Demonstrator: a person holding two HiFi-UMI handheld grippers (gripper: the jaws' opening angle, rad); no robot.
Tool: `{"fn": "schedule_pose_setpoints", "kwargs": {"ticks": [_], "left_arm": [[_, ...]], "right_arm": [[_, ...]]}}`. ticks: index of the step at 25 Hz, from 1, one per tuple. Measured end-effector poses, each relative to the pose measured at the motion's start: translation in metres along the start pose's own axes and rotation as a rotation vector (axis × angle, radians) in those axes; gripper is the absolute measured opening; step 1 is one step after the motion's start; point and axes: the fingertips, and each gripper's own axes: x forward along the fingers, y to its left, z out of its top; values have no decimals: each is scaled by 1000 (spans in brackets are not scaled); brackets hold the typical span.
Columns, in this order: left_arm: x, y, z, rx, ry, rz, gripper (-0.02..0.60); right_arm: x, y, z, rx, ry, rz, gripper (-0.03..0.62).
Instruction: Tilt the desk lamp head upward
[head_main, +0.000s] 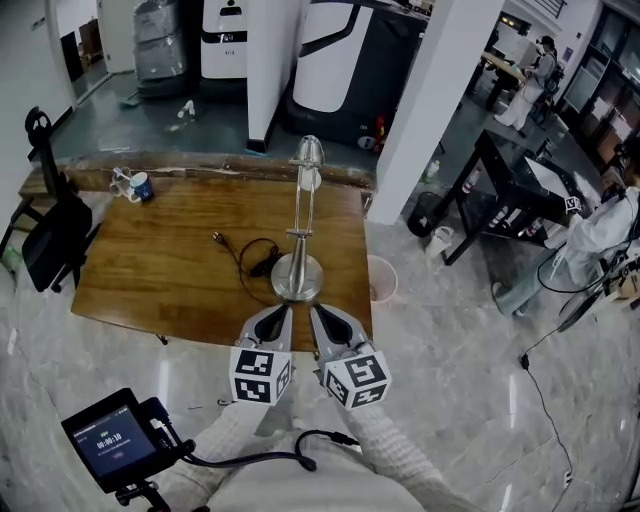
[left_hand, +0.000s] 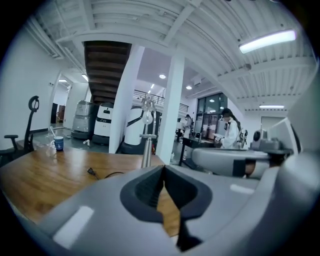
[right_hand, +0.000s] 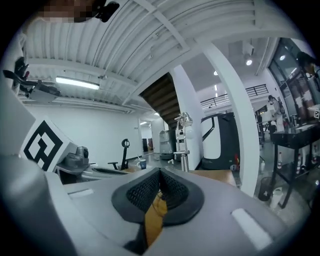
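A silver desk lamp (head_main: 298, 262) stands on a round base near the front right of the wooden table (head_main: 150, 260). Its thin stem rises to a small head (head_main: 310, 155) at the far side. In the left gripper view the lamp (left_hand: 146, 142) is straight ahead, and in the right gripper view the lamp (right_hand: 183, 142) is just right of centre. My left gripper (head_main: 284, 312) (left_hand: 163, 168) and right gripper (head_main: 317, 312) (right_hand: 160, 171) sit side by side at the table's near edge, just short of the base. Both are shut, with nothing between the jaws.
A black cable with a plug (head_main: 250, 256) lies left of the lamp base. A blue mug (head_main: 142, 187) stands at the far left corner. A black chair (head_main: 55, 235) sits off the left edge, a white bin (head_main: 381, 278) off the right. White pillars and machines stand behind.
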Motion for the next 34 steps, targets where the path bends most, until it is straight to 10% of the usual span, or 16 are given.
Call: {"fn": "schedule_pose_setpoints", "kwargs": {"ticks": [34], "left_arm": [[-1, -24, -20, 21, 37, -58, 8]], "right_arm": [[-14, -3, -24, 1, 62, -126, -3]]}}
